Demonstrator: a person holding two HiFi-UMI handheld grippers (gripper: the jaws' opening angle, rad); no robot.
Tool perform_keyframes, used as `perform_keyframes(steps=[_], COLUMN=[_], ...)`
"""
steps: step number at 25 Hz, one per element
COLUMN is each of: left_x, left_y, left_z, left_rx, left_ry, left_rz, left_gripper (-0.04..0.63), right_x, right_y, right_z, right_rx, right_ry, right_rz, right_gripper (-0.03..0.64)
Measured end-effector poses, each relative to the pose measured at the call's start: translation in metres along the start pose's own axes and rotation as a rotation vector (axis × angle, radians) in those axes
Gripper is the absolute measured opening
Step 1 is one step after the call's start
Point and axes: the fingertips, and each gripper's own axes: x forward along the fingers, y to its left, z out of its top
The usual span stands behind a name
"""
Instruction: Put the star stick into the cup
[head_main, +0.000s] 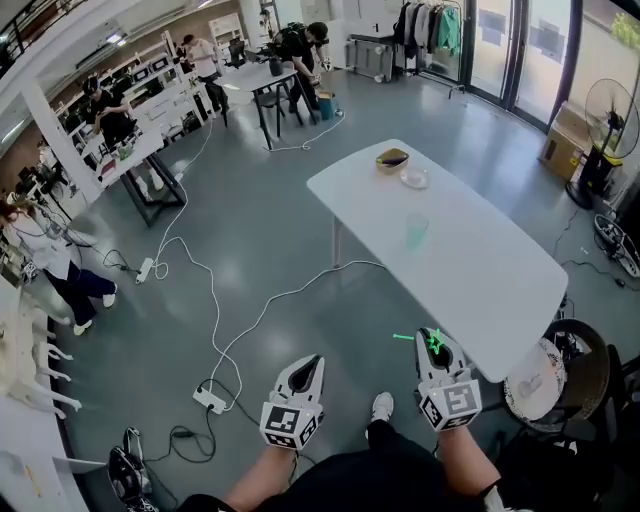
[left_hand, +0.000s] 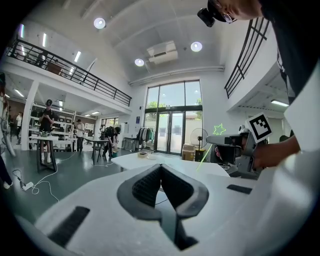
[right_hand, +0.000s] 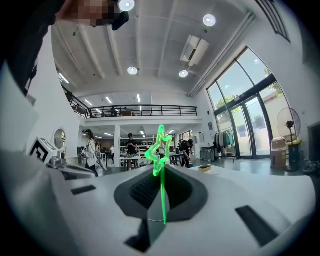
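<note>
The right gripper (head_main: 438, 345) has its jaws pinched tight on the green star stick (right_hand: 160, 150) (star end poking past the tips); the left gripper (head_main: 312, 365) is closed on nothing; the cup (head_main: 416, 230) stands on the white table (head_main: 500, 290), well apart from both.

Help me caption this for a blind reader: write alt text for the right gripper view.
The right gripper is shut on a translucent green plastic stick topped with a star, held upright at the centre of the view. Beyond it are a white table and people standing in a bright hall.
</note>
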Motion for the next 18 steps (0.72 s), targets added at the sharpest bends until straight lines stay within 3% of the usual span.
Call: perform_keyframes(steps=[9,18], left_x=[0.112,0.198], left_y=[0.017,0.040], left_z=[0.020,0.027], left_rx=[0.017,0.017], left_ry=[0.016,0.060], left_rz=[-0.033,-0.014], left_gripper=[0.006,0.006], right_x=[0.073,0.142], right_y=[-0.079,-0.134], right_z=[0.005,0.004], right_rx=[0.007,0.015], right_ry=[0.006,0.010], right_rz=[-0.021,-0.002], right_gripper=[0.018,0.017])
